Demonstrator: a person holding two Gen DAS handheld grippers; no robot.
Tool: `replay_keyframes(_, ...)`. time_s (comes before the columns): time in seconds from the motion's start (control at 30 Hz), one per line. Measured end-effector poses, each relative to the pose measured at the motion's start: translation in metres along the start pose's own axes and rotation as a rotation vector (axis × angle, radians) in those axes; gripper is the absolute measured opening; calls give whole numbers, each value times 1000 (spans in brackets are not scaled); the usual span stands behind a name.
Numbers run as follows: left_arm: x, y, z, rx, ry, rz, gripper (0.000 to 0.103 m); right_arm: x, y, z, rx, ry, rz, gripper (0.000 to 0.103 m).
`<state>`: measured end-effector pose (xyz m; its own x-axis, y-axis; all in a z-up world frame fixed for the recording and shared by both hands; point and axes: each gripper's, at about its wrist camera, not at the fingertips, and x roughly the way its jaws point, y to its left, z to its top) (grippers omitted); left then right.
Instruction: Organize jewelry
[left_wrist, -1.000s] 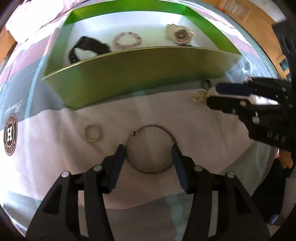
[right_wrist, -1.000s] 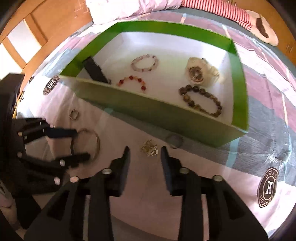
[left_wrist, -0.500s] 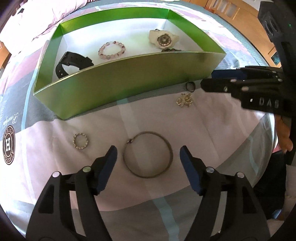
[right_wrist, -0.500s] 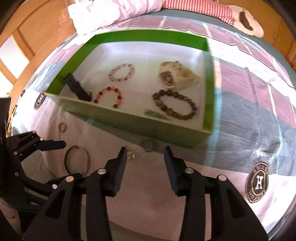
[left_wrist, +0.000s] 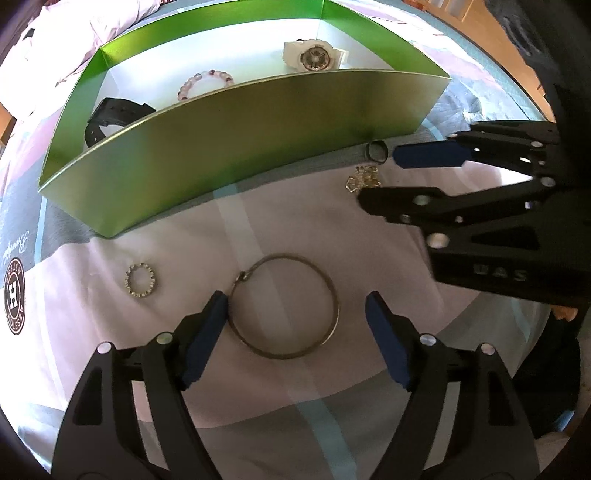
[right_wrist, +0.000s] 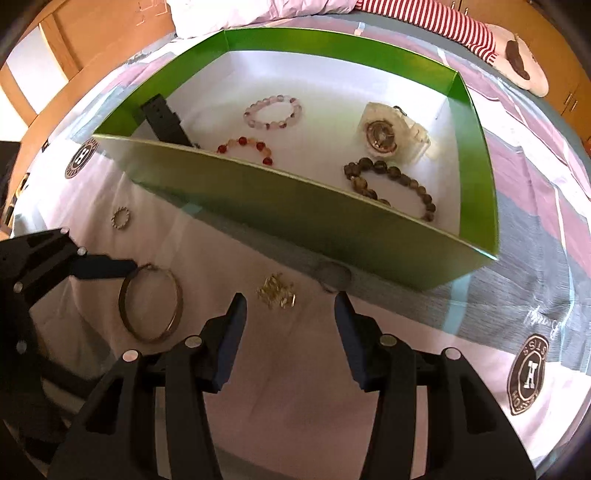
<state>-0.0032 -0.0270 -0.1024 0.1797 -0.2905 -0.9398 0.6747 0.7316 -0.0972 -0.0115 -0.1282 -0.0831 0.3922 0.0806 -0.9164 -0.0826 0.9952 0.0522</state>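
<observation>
1. The green box (right_wrist: 369, 236) sits on the bed (right_wrist: 295, 369) and serves as the landmark; a black watch, three bead bracelets and a white watch already lie inside it. Four pieces are not yet in: all lie on the bedspread just in front of the box's near wall.
2. The step in hand looks like a two-handed pick-up of loose pieces. Next, each pair of fingers probably needs to sink onto its piece, close, then lift over the near wall into the box.
3. The left gripper (left_wrist: 295, 325) has its fingers opening wide, holding nothing. The wire bangle (left_wrist: 284, 306) lies flat between them, in front of the box's middle; the left finger's tip seems to touch its rim, the right stands clear.
4. The right gripper (right_wrist: 291, 321) is opening too, empty. The gold chain clump (right_wrist: 277, 291) lies just ahead of the gap, nearer the box.
5. The dark ring (right_wrist: 332, 275) sits almost against the box wall; the beaded ring (left_wrist: 142, 282) lies near its left end.
</observation>
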Motion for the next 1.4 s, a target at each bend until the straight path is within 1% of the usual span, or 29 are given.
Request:
replay_keyframes(0.1, 1, -1, 1, 2, 0, 1, 79, 1, 3, 2, -14, -25, 8, 49)
replay_keyframes(0.13, 2, -2, 1, 3, 0, 2, 79, 0, 7, 2, -32, -34, 8, 45)
replay_keyframes(0.17, 2, -2, 1, 3, 0, 2, 79, 0, 8, 2, -44, -37, 9, 39)
replay_keyframes(0.2, 2, -2, 1, 4, 0, 4, 79, -1, 10, 2, -57, -39, 11, 36)
replay_keyframes(0.23, 2, -1, 0, 5, 0, 4, 79, 0, 12, 2, -66, -36, 15, 29)
replay_keyframes(0.27, 3, -3, 1, 6, 0, 6, 79, 1, 13, 2, -72, -30, 16, 24)
replay_keyframes(0.3, 3, -3, 2, 7, 0, 6, 79, 2, 14, 1, -80, -21, 15, 23)
replay_keyframes(0.47, 5, -4, 3, 15, -1, 9, 79, -5, 13, -1, -93, -6, 3, 22)
replay_keyframes(0.6, 5, -5, 4, 26, -9, 37, 67, -12, 0, -2, -51, 15, 0, 22)
replay_keyframes(0.67, 4, -3, 3, 23, -11, 41, 64, -11, -7, -3, -24, 23, 5, 22)
replay_keyframes(0.77, 3, -3, 2, 25, -11, 42, 63, -7, -9, -5, -13, 39, 4, 22)
replay_keyframes(0.83, 2, -2, 1, 29, -11, 41, 68, -6, -6, -6, -22, 44, 8, 22)
replay_keyframes(1.03, 4, -10, 1, 52, -12, 63, 68, -1, 1, -2, -53, 54, 5, 22)
replay_keyframes(1.2, 5, -17, -2, 69, -20, 84, 62, 4, 1, 2, -54, 61, 2, 22)
replay_keyframes(1.4, 3, -21, -2, 70, -21, 87, 62, 11, 6, 5, -62, 61, -8, 23)
